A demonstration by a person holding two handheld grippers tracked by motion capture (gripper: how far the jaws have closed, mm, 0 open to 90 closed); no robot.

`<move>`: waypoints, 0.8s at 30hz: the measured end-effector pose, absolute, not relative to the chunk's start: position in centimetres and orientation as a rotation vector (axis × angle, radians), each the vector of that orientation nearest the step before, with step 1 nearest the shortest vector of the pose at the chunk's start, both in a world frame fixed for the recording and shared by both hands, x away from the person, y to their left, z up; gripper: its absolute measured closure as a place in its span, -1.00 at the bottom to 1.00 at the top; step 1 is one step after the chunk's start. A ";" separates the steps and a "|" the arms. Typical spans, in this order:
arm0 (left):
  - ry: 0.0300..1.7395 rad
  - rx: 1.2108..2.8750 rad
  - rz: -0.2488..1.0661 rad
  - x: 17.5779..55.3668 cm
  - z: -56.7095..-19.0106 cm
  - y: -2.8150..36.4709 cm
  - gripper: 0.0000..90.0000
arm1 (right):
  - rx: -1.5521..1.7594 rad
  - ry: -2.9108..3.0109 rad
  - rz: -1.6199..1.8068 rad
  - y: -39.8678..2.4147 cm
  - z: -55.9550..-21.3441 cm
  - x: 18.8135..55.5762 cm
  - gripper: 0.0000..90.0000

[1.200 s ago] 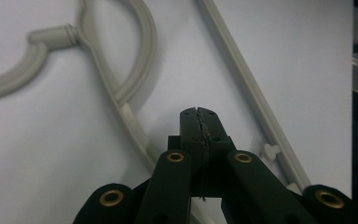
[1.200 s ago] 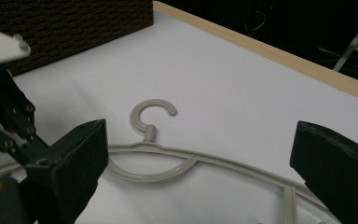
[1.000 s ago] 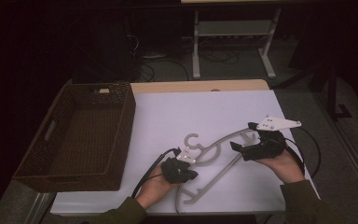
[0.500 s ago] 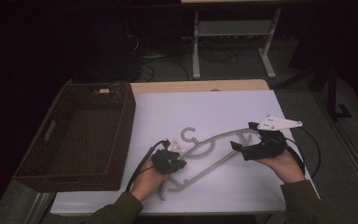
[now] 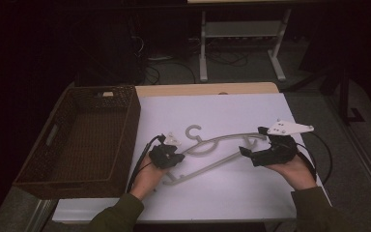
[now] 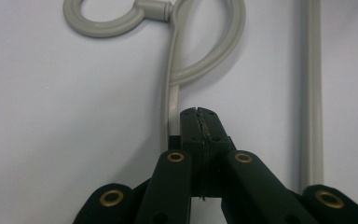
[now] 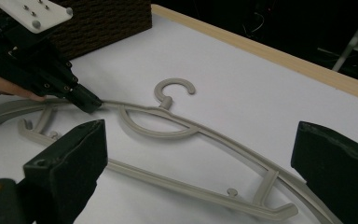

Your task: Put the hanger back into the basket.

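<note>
A grey plastic hanger (image 5: pixel 212 150) lies flat on the white table cover (image 5: pixel 222 111), about in the middle, with its hook (image 5: pixel 193 131) pointing to the far side. The left gripper (image 5: pixel 166 155) is at the left arm of the hanger; in the left gripper view its jaws are pressed together on the thin upper bar, just below the loop near the hook. The right gripper (image 5: pixel 251 153) is at the right end of the hanger, and in the right gripper view its two black jaws stand wide apart, one on each side of the hanger's end, without touching it.

To the left of the hanger stands a dark woven basket (image 5: pixel 125 125), with its right wall near the left hand (image 5: pixel 147 176). This wall is the closest obstacle on that side. A black cable (image 5: pixel 137 164) runs from the left gripper along the table between the hand and the basket.

Beyond the hook the white cover is free up to the wooden table edge (image 5: pixel 207 89). In front of the hanger there is also bare cover up to the near edge. On the right, the right hand (image 5: pixel 294 169) is already close to the right border of the cover, so little room is there. Behind the table, on the dark floor, stands a white metal frame (image 5: pixel 241 43), well apart.
</note>
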State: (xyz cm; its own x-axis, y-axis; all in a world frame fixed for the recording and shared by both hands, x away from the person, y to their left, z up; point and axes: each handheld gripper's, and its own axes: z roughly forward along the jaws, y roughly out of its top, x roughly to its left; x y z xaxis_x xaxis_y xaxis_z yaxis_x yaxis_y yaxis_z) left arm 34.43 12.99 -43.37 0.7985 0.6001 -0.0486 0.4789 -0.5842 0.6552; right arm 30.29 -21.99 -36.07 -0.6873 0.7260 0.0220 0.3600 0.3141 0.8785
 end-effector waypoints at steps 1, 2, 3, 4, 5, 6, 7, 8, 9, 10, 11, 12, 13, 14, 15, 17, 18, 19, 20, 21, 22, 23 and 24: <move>0.808 2.278 0.207 34.4 -43.3 13.2 1.00 | 0.988 2.214 1.327 -21.9 -36.1 30.2 -0.93; 0.810 2.262 0.197 34.5 -43.3 13.4 0.99 | 0.986 2.219 1.331 -21.8 -36.1 30.1 -0.92; 0.811 2.239 0.195 34.5 -43.2 13.6 0.93 | 0.986 2.225 1.332 -21.7 -36.1 30.1 -0.91; 0.810 2.232 0.193 34.5 -43.1 13.7 0.86 | 0.984 2.236 1.332 -21.5 -36.2 30.1 -0.88; 0.814 2.215 0.196 34.5 -43.0 13.9 0.81 | 0.991 2.246 1.333 -21.4 -36.2 30.0 -0.86; 0.813 2.212 0.204 34.5 -42.9 13.9 0.72 | 0.986 2.254 1.337 -21.3 -36.3 30.1 -0.82; 0.819 2.198 0.220 34.5 -42.8 14.1 0.62 | 0.991 2.263 1.340 -21.2 -36.4 30.1 -0.79; 0.828 2.178 0.223 34.5 -42.6 14.3 0.50 | 0.998 2.272 1.344 -20.9 -36.5 30.1 -0.70; 0.831 2.164 0.227 34.5 -42.5 14.4 0.42 | 1.007 2.279 1.332 -20.6 -36.6 30.1 -0.68; 0.830 2.150 0.236 34.5 -42.4 14.6 0.33 | 1.015 2.287 1.325 -20.4 -36.8 30.1 -0.63; 0.830 2.136 0.242 34.5 -42.3 14.7 0.17 | 1.020 2.297 1.312 -20.0 -36.9 30.0 -0.52; 0.827 2.125 0.245 34.5 -42.2 14.8 0.09 | 1.018 2.300 1.311 -19.8 -37.1 30.0 -0.44; 0.819 2.100 0.258 34.5 -42.1 15.0 0.03 | 1.022 2.307 1.306 -19.6 -37.2 29.9 -0.37; 0.825 2.076 0.262 34.5 -42.1 15.0 -0.13 | 1.009 2.313 1.285 -19.2 -37.4 29.9 -0.20; 0.806 2.071 0.276 34.6 -42.0 15.2 -0.21 | 1.000 2.318 1.280 -19.0 -37.5 29.9 -0.11; 0.805 2.036 0.280 34.6 -41.9 15.3 -0.34 | 0.991 2.330 1.277 -18.5 -37.6 29.8 0.11; 0.802 2.028 0.277 34.6 -41.8 15.3 -0.40 | 0.986 2.335 1.287 -18.3 -37.7 29.8 0.21; 0.795 2.020 0.279 34.6 -41.7 15.4 -0.44 | 0.994 2.340 1.302 -18.1 -37.8 29.9 0.32; 0.803 2.003 0.271 34.5 -41.7 15.4 -0.49 | 1.003 2.342 1.313 -17.9 -38.0 30.0 0.44; 0.800 1.994 0.271 34.5 -41.6 15.5 -0.53 | 1.029 2.357 1.317 -17.7 -38.2 30.1 0.52; 0.795 1.986 0.275 34.4 -41.6 15.5 -0.58 | 1.023 2.372 1.305 -17.4 -38.6 30.3 0.65; 0.790 1.981 0.275 34.4 -41.5 15.5 -0.62 | 1.019 2.380 1.299 -17.2 -38.7 30.3 0.75; 0.792 1.973 0.273 34.4 -41.5 15.5 -0.66 | 1.015 2.385 1.301 -16.9 -39.0 30.5 0.86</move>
State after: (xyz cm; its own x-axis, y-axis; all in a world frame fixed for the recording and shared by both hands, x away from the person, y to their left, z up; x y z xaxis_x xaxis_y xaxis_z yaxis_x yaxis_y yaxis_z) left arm 34.39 15.54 -41.47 0.7643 0.6316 -0.1299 0.4175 -0.3312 0.8462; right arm 30.45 -16.90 -38.96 -0.7297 0.6744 0.1129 0.4601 0.3621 0.8107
